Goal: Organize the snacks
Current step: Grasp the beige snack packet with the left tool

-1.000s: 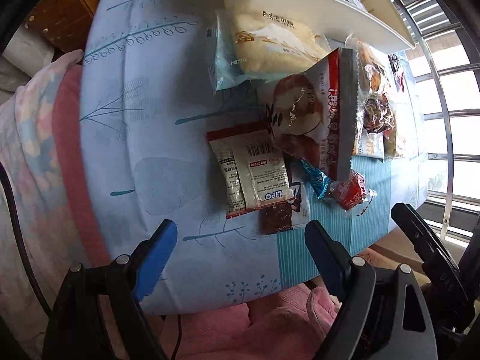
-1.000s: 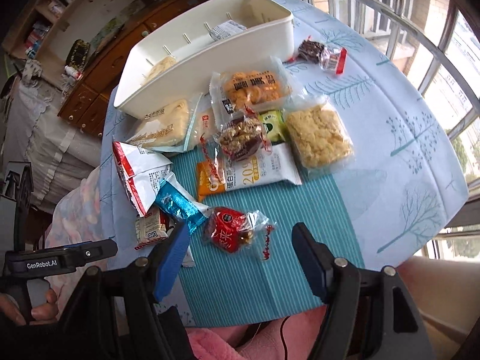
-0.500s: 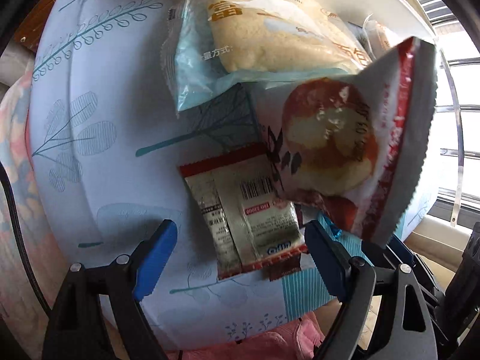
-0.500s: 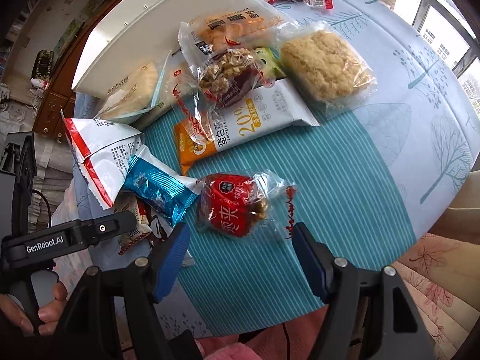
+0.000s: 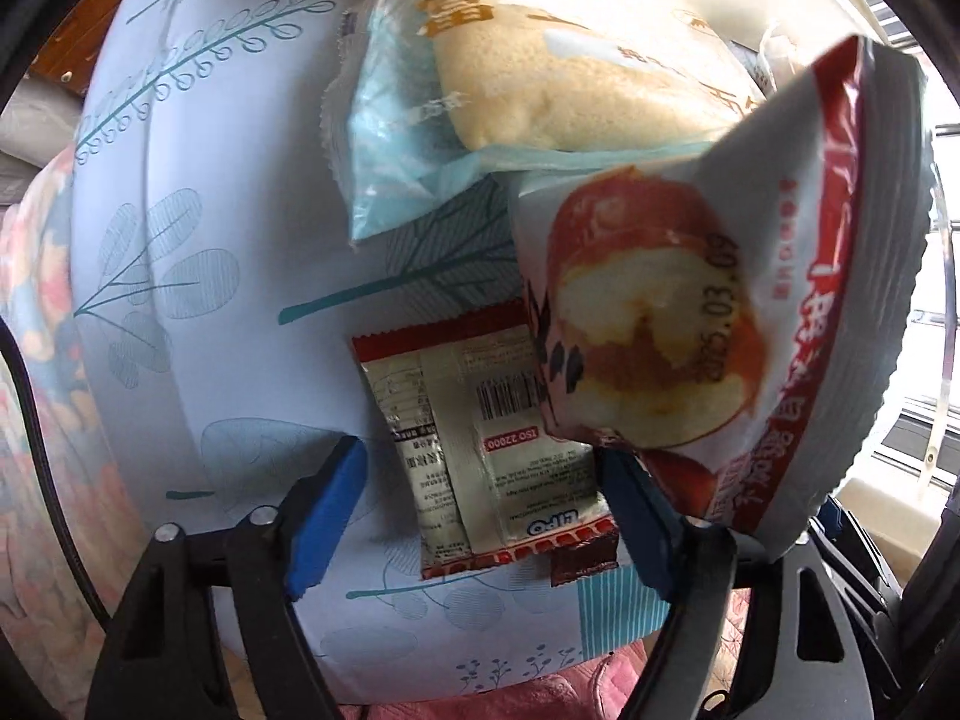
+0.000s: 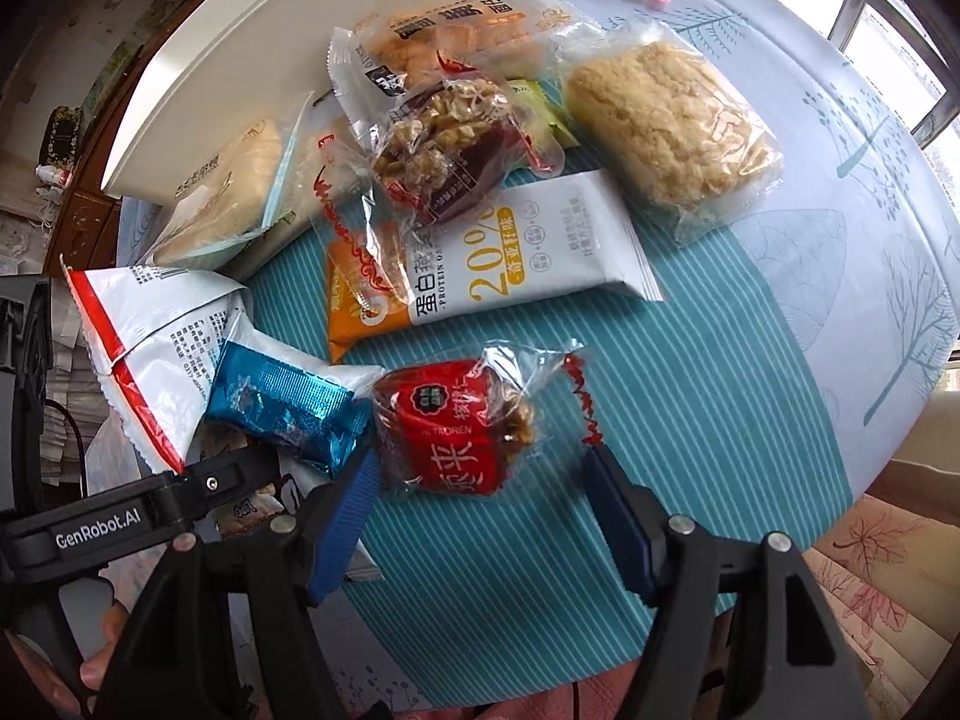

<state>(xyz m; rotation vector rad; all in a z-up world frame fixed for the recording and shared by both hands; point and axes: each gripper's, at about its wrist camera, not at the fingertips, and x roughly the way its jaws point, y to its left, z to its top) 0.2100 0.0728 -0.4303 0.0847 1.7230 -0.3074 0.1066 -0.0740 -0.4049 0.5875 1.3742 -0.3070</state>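
Tools (image 5: 480, 516) open, snacks, leaf-print tablecloth (image 5: 240, 240)

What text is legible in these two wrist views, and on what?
"GenRobot.AI": left gripper, on its black body.
"20%" and "PROTEIN": white and orange protein bar wrapper.
"LIPO", upside down, and "ISO 22000": red-edged biscuit packet.
"03.09", end of a date stamp whose year is smeared: red and white cake bag.
Chinese print on the red snack pack and the other wrappers: not read here; fine print too small.

Striped cloth (image 6: 690, 420) right of red snack (image 6: 447, 435) open; blue packet (image 6: 282, 405) crowds left.
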